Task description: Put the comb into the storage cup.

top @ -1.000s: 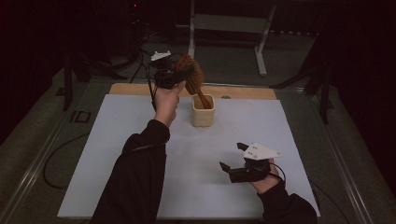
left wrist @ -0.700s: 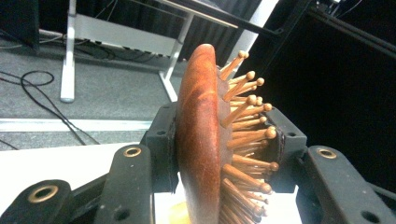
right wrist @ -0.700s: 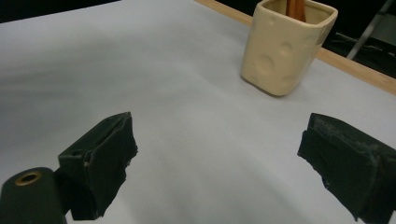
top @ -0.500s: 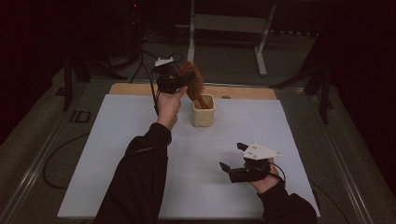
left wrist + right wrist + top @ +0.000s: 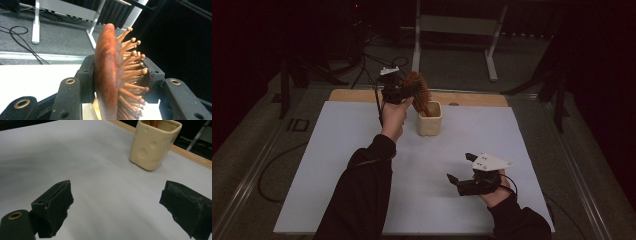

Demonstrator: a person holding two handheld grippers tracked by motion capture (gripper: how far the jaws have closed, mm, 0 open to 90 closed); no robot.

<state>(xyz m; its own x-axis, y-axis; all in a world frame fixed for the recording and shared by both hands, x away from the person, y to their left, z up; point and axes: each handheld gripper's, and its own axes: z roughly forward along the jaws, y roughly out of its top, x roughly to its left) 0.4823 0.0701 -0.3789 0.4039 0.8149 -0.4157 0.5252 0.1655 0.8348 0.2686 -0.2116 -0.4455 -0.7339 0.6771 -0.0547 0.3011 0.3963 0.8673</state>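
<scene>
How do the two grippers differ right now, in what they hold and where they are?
The left gripper is shut on the wooden hairbrush, clamping its head; the right gripper stands open with nothing between its jaws. The left one is raised over the cream cup at the far side of the table, with the brush handle in the cup; the right one sits low over the white table near the person. Both are black and hand-held.

Glossy reddish wooden hairbrush (image 5: pixel 106 75) with wooden pins; matt, dimpled cream ceramic cup (image 5: pixel 153 143).
</scene>
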